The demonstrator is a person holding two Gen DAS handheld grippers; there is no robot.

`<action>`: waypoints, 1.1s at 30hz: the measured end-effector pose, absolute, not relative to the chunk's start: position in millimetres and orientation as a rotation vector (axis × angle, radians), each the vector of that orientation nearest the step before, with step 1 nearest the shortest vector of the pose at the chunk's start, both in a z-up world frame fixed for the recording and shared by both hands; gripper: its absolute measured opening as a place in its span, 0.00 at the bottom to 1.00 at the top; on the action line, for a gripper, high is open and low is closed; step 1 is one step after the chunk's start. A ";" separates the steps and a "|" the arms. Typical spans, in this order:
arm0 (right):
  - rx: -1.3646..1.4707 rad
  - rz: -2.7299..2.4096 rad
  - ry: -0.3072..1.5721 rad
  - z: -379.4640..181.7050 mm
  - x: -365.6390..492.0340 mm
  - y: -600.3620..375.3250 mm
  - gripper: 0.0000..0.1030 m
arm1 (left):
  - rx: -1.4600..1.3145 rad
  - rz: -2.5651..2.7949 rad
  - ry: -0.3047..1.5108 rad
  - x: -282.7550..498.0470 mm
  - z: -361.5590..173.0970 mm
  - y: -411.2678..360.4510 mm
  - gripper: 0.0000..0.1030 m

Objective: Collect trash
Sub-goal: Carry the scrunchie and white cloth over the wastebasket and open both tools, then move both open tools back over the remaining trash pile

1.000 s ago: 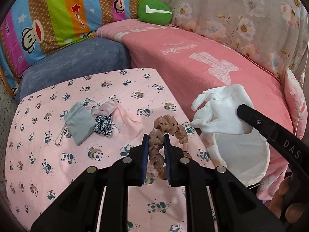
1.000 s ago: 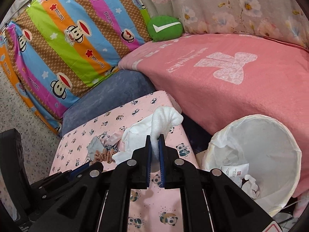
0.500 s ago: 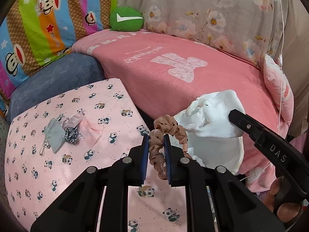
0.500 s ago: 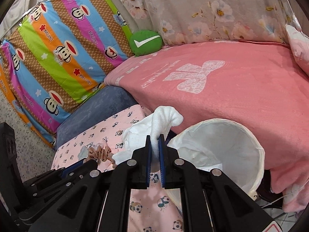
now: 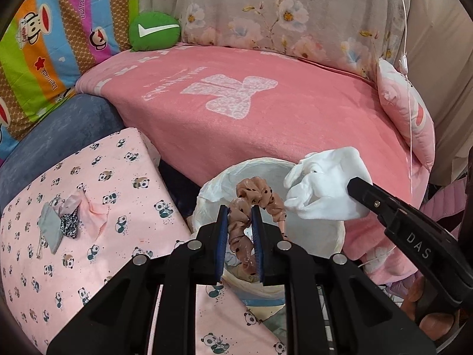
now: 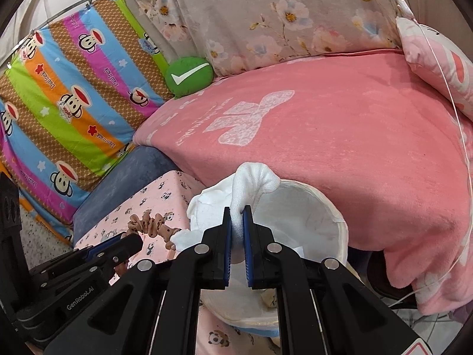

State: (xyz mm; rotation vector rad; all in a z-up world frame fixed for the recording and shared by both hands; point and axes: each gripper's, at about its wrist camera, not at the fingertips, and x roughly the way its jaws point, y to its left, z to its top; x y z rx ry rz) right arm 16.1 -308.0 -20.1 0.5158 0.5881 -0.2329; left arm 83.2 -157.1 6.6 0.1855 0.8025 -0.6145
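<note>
The left tool (image 5: 239, 233) pinches a scrunchie (image 5: 257, 204) at lower centre, directly over the bin (image 5: 310, 236) mouth. The right tool (image 6: 236, 230) clamps a white cloth (image 6: 254, 183), also over the bin (image 6: 325, 230); both need only release downward.

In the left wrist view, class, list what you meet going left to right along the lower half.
Small cloth scraps on the panda-print cover → brown spotted scrunchie in the left tongs → white cloth held by the right tongs.
</note>
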 end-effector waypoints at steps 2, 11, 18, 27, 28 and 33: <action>0.522 -0.240 0.591 -24.0 14.5 -315.2 0.09 | 0.197 -0.619 0.809 83.7 3.6 -164.1 0.16; 0.535 -0.252 0.601 -35.0 16.3 -331.5 0.09 | 0.211 -0.619 0.828 86.6 -6.4 -179.7 0.18; 0.520 -0.257 0.597 -35.0 22.1 -330.0 0.14 | 0.179 -0.568 0.819 91.4 -4.9 -176.5 0.70; 0.506 -0.253 0.583 -29.0 23.8 -321.1 0.25 | 0.165 -0.548 0.797 93.8 0.8 -165.7 0.71; 0.499 -0.253 0.583 -28.0 23.7 -318.7 0.26 | 0.162 -0.546 0.797 93.6 0.9 -164.0 0.71; 0.481 -0.243 0.583 -23.2 22.7 -309.2 0.28 | 0.149 -0.541 0.793 90.6 2.5 -155.1 0.71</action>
